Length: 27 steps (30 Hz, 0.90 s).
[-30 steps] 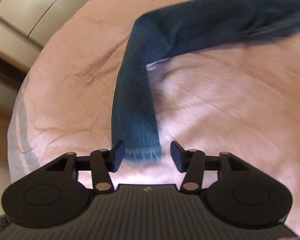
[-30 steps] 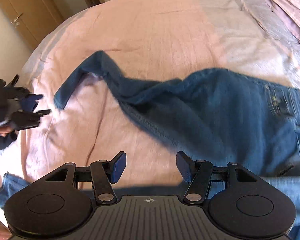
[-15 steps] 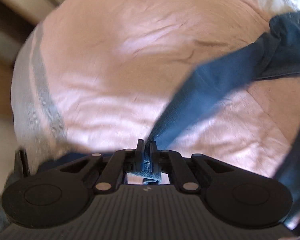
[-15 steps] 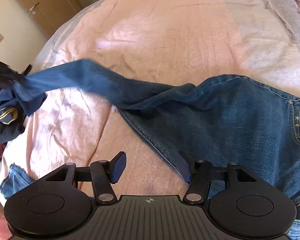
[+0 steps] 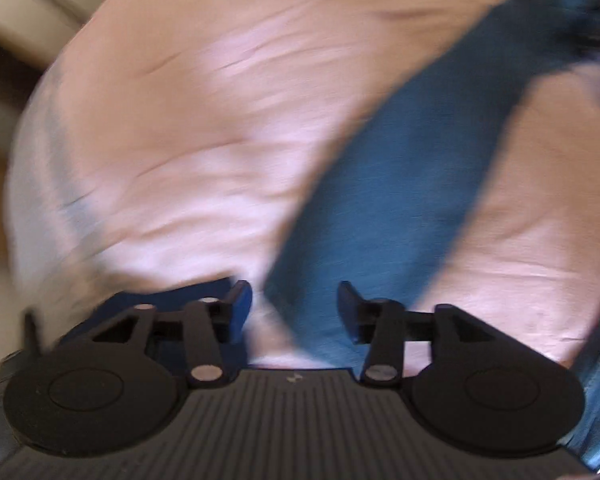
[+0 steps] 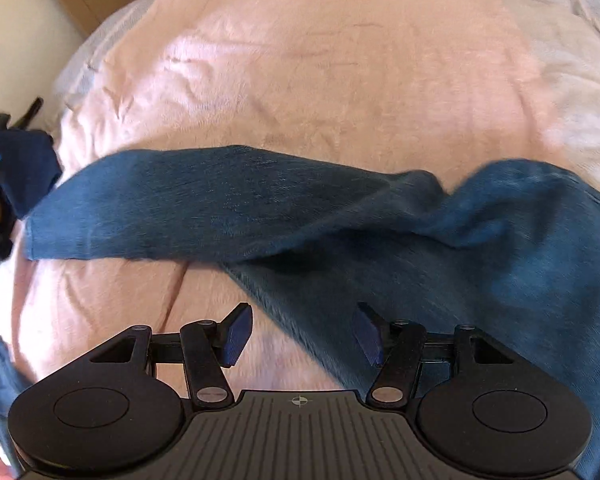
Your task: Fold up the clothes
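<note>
Jeans (image 6: 260, 208) lie on pink bed (image 6: 320, 60), leg now stretched leftward. Your left gripper (image 5: 294, 308), pinching hem half-second ago, now opening; denim under jaws, unpressed. Your right gripper (image 6: 302, 336) spread, empty, above lower leg's edge. Leg straightened; fold comes next.

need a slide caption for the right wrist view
Right gripper with open jaws over blue jeans, one leg stretched across the pink bedspread.

Soft daylight, seemingly from the right; left view heavily motion-blurred, both bowed by fisheye edges.
</note>
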Motion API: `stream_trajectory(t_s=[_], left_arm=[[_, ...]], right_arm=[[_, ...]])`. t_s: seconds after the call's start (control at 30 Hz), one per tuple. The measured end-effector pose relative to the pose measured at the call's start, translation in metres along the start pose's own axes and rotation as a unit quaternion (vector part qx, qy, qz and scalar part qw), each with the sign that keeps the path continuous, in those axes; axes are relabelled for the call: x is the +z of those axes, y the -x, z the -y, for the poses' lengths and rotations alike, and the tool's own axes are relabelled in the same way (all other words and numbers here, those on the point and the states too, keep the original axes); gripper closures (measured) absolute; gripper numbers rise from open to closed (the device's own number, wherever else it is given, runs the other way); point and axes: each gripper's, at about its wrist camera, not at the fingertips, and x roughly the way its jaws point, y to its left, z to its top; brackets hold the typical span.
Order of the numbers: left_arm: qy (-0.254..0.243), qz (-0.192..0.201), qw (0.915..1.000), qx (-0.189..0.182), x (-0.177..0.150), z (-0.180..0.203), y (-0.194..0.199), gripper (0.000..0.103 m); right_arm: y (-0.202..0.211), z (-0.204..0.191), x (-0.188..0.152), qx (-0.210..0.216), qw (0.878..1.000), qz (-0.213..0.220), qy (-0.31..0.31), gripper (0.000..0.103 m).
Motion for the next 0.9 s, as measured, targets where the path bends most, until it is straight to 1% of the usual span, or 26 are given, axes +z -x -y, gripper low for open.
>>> stream_trajectory(t_s=[0.07, 0.13, 0.17, 0.2, 0.27, 0.3, 0.33, 0.37, 0.47, 0.53, 0.57, 0.6, 0.63, 0.67, 0.7, 0.73, 0.77, 0.8, 0.83, 0.87, 0.9], left_arm=[[-0.044, 0.013, 0.9988, -0.017, -0.012, 0.03, -0.009, 0.053], [-0.076, 0.024, 0.9963, -0.032, -0.023, 0.051, -0.016, 0.053], [-0.089, 0.03, 0.9953, -0.024, -0.028, 0.06, -0.018, 0.053], [-0.102, 0.038, 0.994, -0.005, -0.031, 0.067, -0.021, 0.053], [-0.132, 0.059, 0.9887, 0.038, -0.037, 0.079, -0.028, 0.05], [-0.144, 0.068, 0.9853, 0.062, -0.038, 0.082, -0.032, 0.044], [-0.156, 0.076, 0.9813, 0.083, -0.039, 0.085, -0.038, 0.038], [-0.17, 0.078, 0.9774, 0.099, -0.041, 0.087, -0.045, 0.037], [-0.219, 0.061, 0.9668, 0.117, -0.046, 0.091, -0.072, 0.038], [-0.256, 0.059, 0.9551, 0.137, -0.052, 0.093, -0.082, 0.039], [-0.27, 0.056, 0.9508, 0.142, -0.054, 0.094, -0.086, 0.042], [-0.275, 0.051, 0.9502, 0.137, -0.054, 0.093, -0.086, 0.061], [-0.281, 0.045, 0.9495, 0.133, -0.055, 0.092, -0.087, 0.091], [-0.282, 0.043, 0.9498, 0.128, -0.055, 0.09, -0.085, 0.093], [-0.275, 0.045, 0.9525, 0.122, -0.053, 0.085, -0.077, 0.099], [-0.264, 0.047, 0.9568, 0.111, -0.049, 0.077, -0.067, 0.099], [-0.242, 0.049, 0.964, 0.098, -0.042, 0.065, -0.055, 0.099], [-0.21, 0.055, 0.9723, 0.087, -0.033, 0.05, -0.042, 0.099], [-0.179, 0.062, 0.9787, 0.079, -0.023, 0.033, -0.029, 0.099], [-0.15, 0.072, 0.9831, 0.077, -0.011, 0.014, -0.016, 0.099], [-0.127, 0.083, 0.9852, 0.08, 0.001, -0.004, -0.007, 0.099]], right_arm=[[-0.023, -0.006, 0.011, -0.017, 0.999, -0.025, 0.015, 0.044], [-0.031, -0.012, 0.03, -0.006, 0.999, -0.029, 0.024, 0.044], [-0.032, -0.014, 0.041, 0.002, 0.999, -0.027, 0.028, 0.044], [-0.028, -0.017, 0.053, 0.013, 0.999, -0.013, 0.032, 0.044], [-0.008, -0.014, 0.081, 0.032, 0.998, 0.05, 0.026, 0.044], [0.003, -0.01, 0.095, 0.037, 0.995, 0.087, 0.014, 0.044], [0.01, -0.007, 0.106, 0.037, 0.993, 0.109, 0.005, 0.044], [0.014, -0.004, 0.114, 0.033, 0.992, 0.118, -0.003, 0.044], [0.025, 0.006, 0.137, 0.021, 0.989, 0.145, -0.028, 0.044], [0.027, 0.002, 0.138, 0.019, 0.989, 0.142, -0.021, 0.044], [0.027, -0.001, 0.133, 0.019, 0.991, 0.135, -0.012, 0.044], [0.025, -0.005, 0.123, 0.018, 0.992, 0.126, -0.001, 0.044], [0.024, -0.007, 0.112, 0.015, 0.993, 0.117, 0.01, 0.044], [0.022, -0.009, 0.1, 0.011, 0.994, 0.108, 0.016, 0.044], [0.02, -0.011, 0.088, 0.007, 0.995, 0.099, 0.017, 0.044], [0.018, -0.012, 0.074, 0.004, 0.996, 0.09, 0.015, 0.044], [0.017, -0.011, 0.063, 0.003, 0.997, 0.081, 0.01, 0.044], [0.018, -0.012, 0.052, 0.002, 0.997, 0.074, 0.004, 0.044], [0.02, -0.014, 0.041, 0.002, 0.998, 0.068, -0.001, 0.044], [0.023, -0.015, 0.032, 0.003, 0.998, 0.065, -0.008, 0.044], [0.027, -0.015, 0.025, 0.003, 0.998, 0.062, -0.016, 0.044]])
